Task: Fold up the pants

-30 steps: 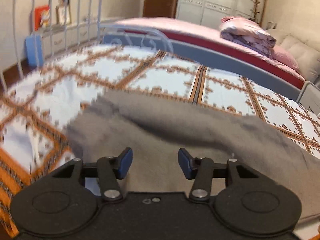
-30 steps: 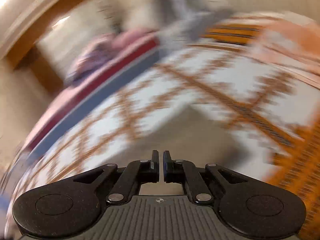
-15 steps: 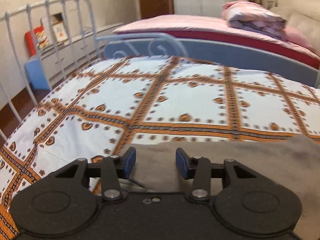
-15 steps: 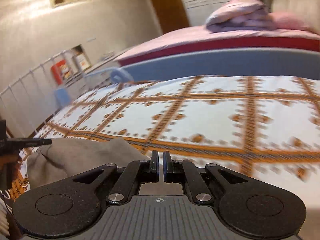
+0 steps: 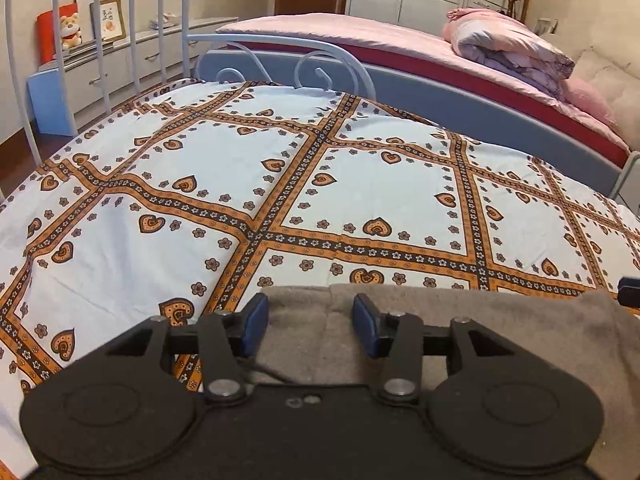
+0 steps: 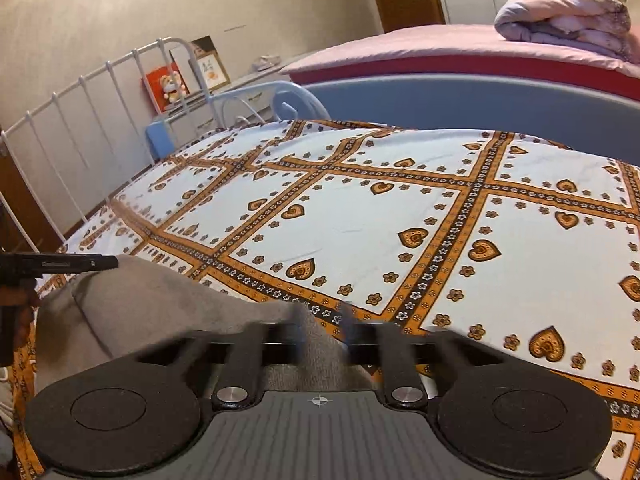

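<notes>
Grey pants lie folded on the near part of a bed with a white sheet patterned in orange bands and hearts. My left gripper is open, its blue pads either side of the pants' far edge, low over the cloth. In the right wrist view the pants lie at lower left with a corner running between the fingers. My right gripper is open, its fingers motion-blurred. The left gripper's tip shows at the left edge there.
A white metal bed frame rises at the far left end of the bed. A second bed with a pink cover and a rolled quilt stands beyond. A low cabinet with a toy lines the left wall.
My right gripper has opened from shut and let go of the pants' corner. The pants have been brought down flat on the bed. My left gripper stayed open and settled low.
</notes>
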